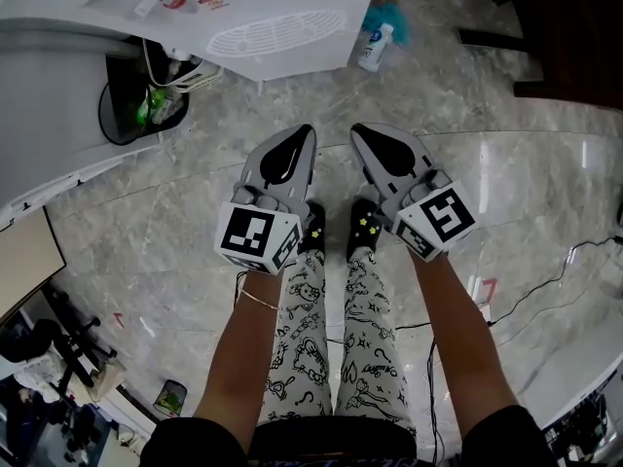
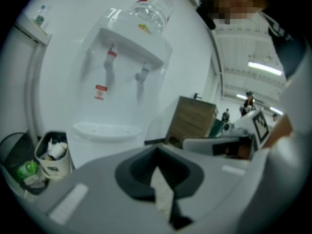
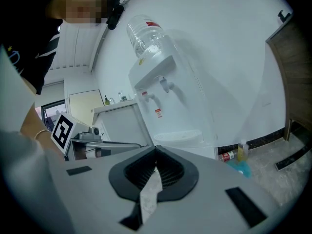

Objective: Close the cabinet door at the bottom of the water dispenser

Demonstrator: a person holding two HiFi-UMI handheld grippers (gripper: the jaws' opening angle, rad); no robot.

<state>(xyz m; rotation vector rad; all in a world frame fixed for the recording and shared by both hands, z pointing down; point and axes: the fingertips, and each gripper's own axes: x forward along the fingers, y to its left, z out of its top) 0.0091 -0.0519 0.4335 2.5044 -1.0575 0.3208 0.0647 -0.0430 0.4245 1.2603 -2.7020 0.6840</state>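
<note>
Grippers first, from the head view: the left gripper (image 1: 292,154) and right gripper (image 1: 384,154) hang side by side over the marble floor (image 1: 146,232), pointing at the water dispenser (image 1: 243,17) just ahead. In the left gripper view its jaws are clenched tip to tip, holding nothing. The dispenser stands beyond them, a bin (image 2: 51,157) beside it. The cabinet door seems hidden behind the gripper body. In the right gripper view the jaws are likewise pressed together, empty, touching nothing.
</note>
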